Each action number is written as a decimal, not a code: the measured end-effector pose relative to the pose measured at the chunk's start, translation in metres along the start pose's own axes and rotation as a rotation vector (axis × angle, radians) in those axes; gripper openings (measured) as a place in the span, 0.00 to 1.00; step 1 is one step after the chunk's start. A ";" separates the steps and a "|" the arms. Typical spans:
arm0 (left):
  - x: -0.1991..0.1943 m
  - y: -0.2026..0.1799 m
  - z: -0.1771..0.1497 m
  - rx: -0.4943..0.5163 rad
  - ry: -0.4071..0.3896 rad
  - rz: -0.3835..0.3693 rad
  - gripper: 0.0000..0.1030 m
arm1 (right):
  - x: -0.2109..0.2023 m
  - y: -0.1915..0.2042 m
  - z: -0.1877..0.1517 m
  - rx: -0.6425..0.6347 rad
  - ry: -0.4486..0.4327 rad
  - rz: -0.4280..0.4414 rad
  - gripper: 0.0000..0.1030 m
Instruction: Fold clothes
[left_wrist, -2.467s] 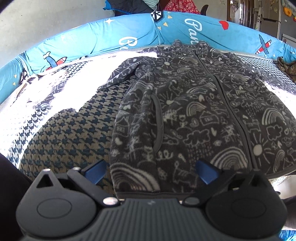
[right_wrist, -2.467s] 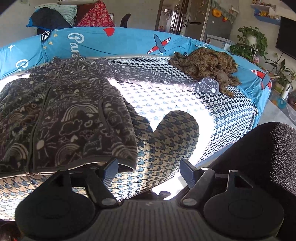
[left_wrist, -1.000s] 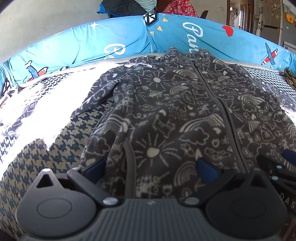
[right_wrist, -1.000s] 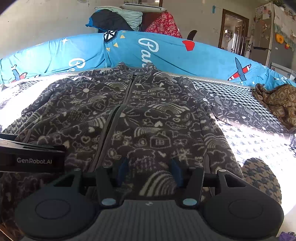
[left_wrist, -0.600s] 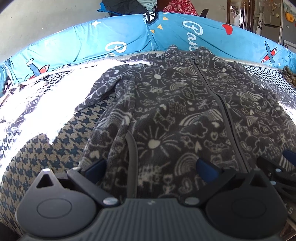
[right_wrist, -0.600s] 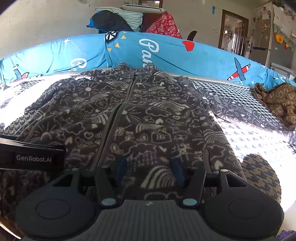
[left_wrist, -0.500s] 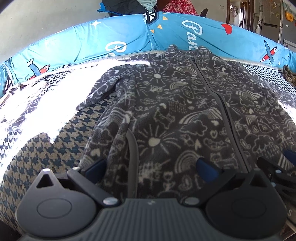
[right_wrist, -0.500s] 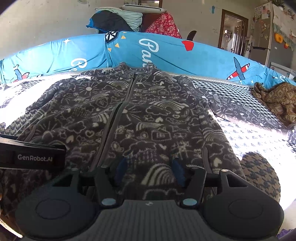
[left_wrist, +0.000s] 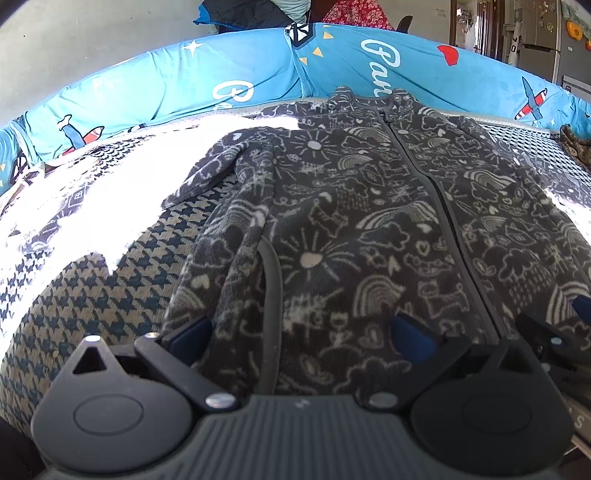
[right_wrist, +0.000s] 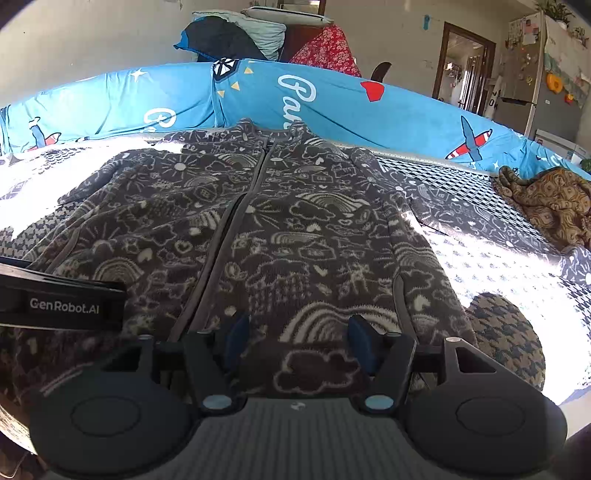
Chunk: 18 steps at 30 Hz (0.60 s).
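Observation:
A dark grey fleece jacket (left_wrist: 369, 221) (right_wrist: 295, 229) with white doodles lies flat, zipped, collar away from me. Its left sleeve (left_wrist: 218, 173) lies bunched beside the body; its right sleeve (right_wrist: 461, 206) stretches out to the right. My left gripper (left_wrist: 301, 332) stands wide open over the lower left front, near the pocket seam, with fleece between its fingers. My right gripper (right_wrist: 298, 332) is over the lower right front; its jaws are opening, with fleece between the pads and not pinched. Each gripper shows in the other's view: the right gripper (left_wrist: 554, 339), the left gripper (right_wrist: 62, 306).
The jacket rests on a houndstooth bed cover (left_wrist: 110, 288) ringed by a blue padded bumper (right_wrist: 332, 107). A brown patterned garment (right_wrist: 546, 206) lies crumpled at the far right. Piled clothes (right_wrist: 236, 40) sit behind the bumper. Strong sunlight washes out the cover on both sides.
Both grippers came forward from the bed's near edge to the jacket's lower front, the right swinging left. In the last second they barely move, and the right jaws spread a little wider.

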<state>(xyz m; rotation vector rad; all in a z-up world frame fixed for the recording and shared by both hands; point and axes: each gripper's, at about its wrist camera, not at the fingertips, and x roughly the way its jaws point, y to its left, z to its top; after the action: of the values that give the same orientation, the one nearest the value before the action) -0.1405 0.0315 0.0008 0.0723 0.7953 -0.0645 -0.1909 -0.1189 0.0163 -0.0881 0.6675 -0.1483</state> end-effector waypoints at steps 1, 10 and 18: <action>-0.001 0.000 0.000 -0.001 0.002 -0.001 1.00 | -0.001 0.000 -0.001 -0.001 0.001 -0.001 0.58; -0.009 0.002 -0.008 -0.002 0.012 -0.004 1.00 | -0.011 -0.001 -0.007 -0.004 0.011 -0.003 0.59; -0.022 0.004 -0.021 0.006 0.021 -0.006 1.00 | -0.022 -0.005 -0.015 0.012 0.035 0.007 0.62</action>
<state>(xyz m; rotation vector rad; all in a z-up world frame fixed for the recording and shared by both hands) -0.1710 0.0385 0.0019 0.0768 0.8165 -0.0715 -0.2179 -0.1207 0.0184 -0.0718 0.7016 -0.1470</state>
